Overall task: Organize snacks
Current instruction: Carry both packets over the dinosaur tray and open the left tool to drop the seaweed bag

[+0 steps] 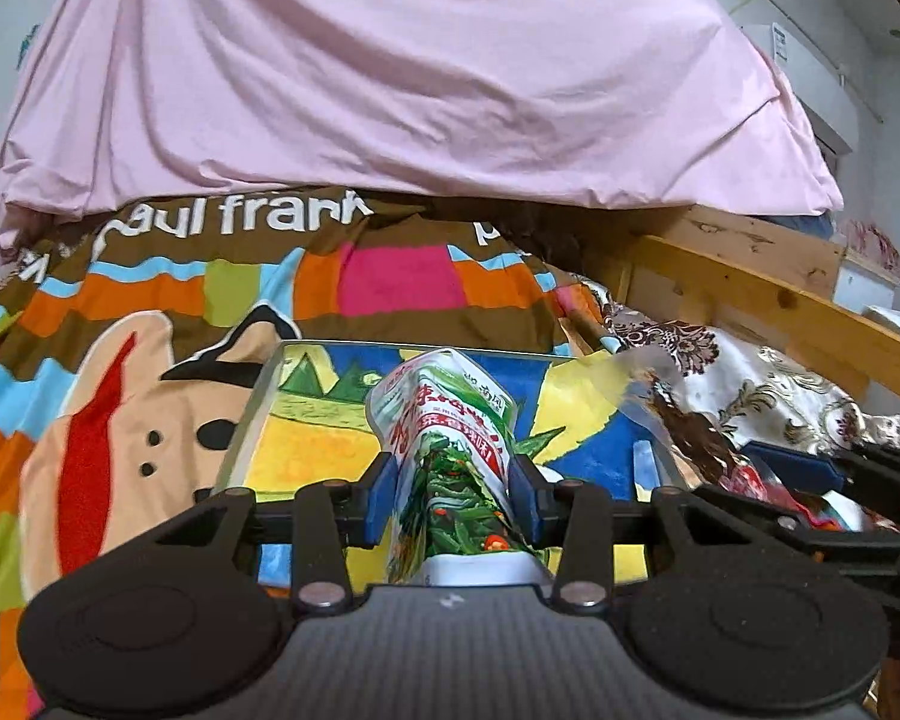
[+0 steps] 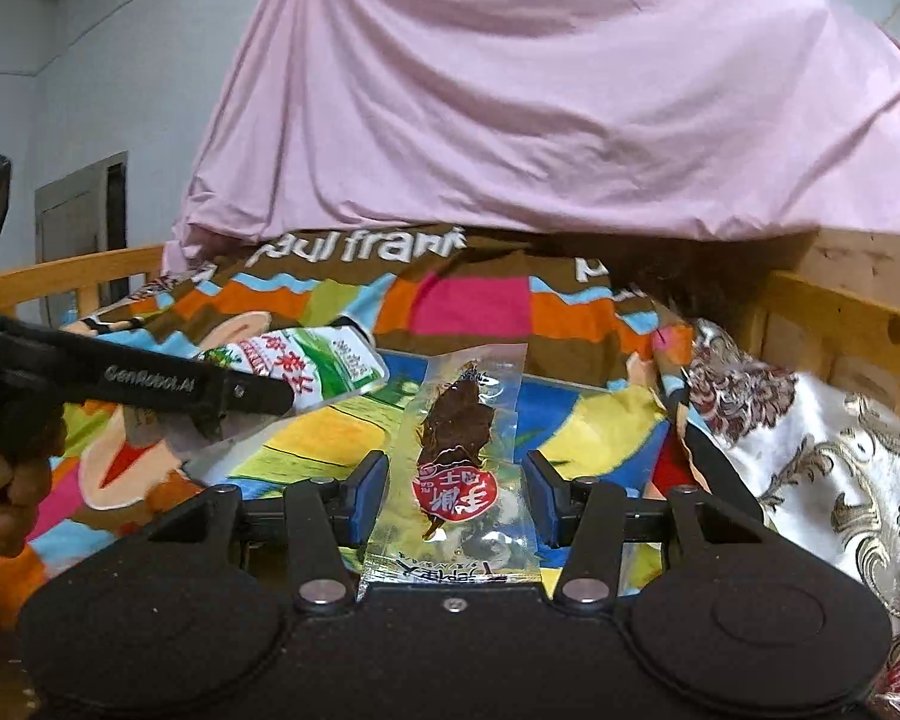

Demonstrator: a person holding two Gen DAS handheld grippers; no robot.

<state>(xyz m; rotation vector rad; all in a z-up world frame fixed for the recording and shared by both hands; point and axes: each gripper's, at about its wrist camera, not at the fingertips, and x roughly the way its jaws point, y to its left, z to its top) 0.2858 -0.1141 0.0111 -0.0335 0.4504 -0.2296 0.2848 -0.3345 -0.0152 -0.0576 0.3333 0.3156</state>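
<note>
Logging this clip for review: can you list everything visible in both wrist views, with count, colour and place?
green snack pouch: one, green and white with red print, clamped in the left gripper over the tin.
clear snack packet: one, transparent with dark brown contents and a red label, between the right gripper's fingers.
tin tray: one, metallic rim, colourful printed inside, on the bed ahead.
cartoon blanket: one, multicoloured, beneath the tray.
pink sheet: one, draped behind.
floral cloth: one, white and brown, right side.
wooden bed rail: light wood, at right.
left gripper: black, blue pads.
right gripper: black, blue pads.
</note>
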